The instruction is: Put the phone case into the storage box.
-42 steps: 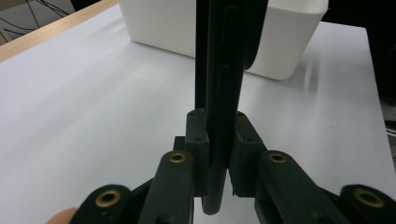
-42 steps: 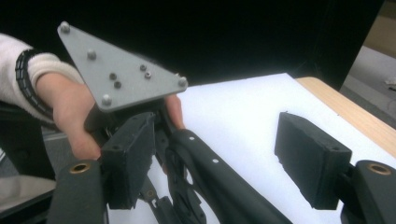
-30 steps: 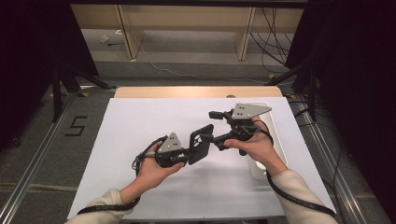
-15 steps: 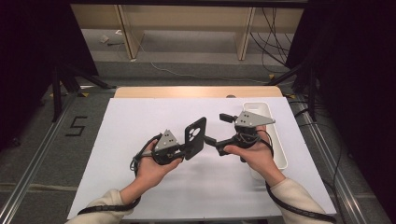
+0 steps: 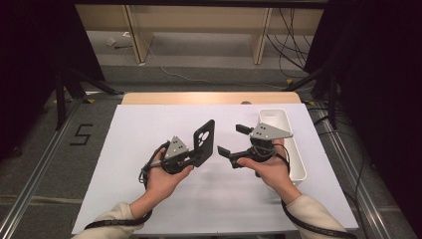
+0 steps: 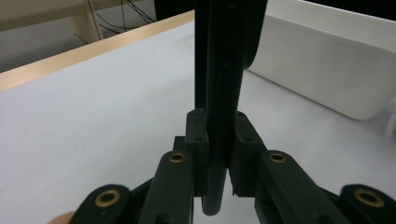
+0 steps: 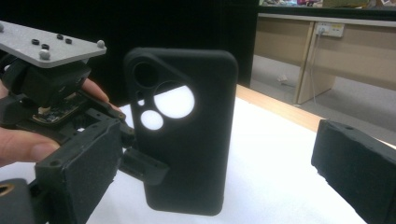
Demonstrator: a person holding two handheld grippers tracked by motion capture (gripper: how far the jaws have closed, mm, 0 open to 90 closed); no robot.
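While the left gripper (image 5: 195, 154) clamps the lower edge of a black phone case (image 5: 204, 142) and holds it upright above the white table (image 5: 149, 124), the right gripper (image 5: 234, 140) hangs just beside it, jaws having just spread wide with nothing between them. Behind the right hand stands a white tray (image 5: 291, 149).

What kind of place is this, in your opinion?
Probably a lab or a recording station, not a home. A table covered with a plain white sheet stands between metal floor rails, loose cables hang behind it, and dark curtains close off both sides.
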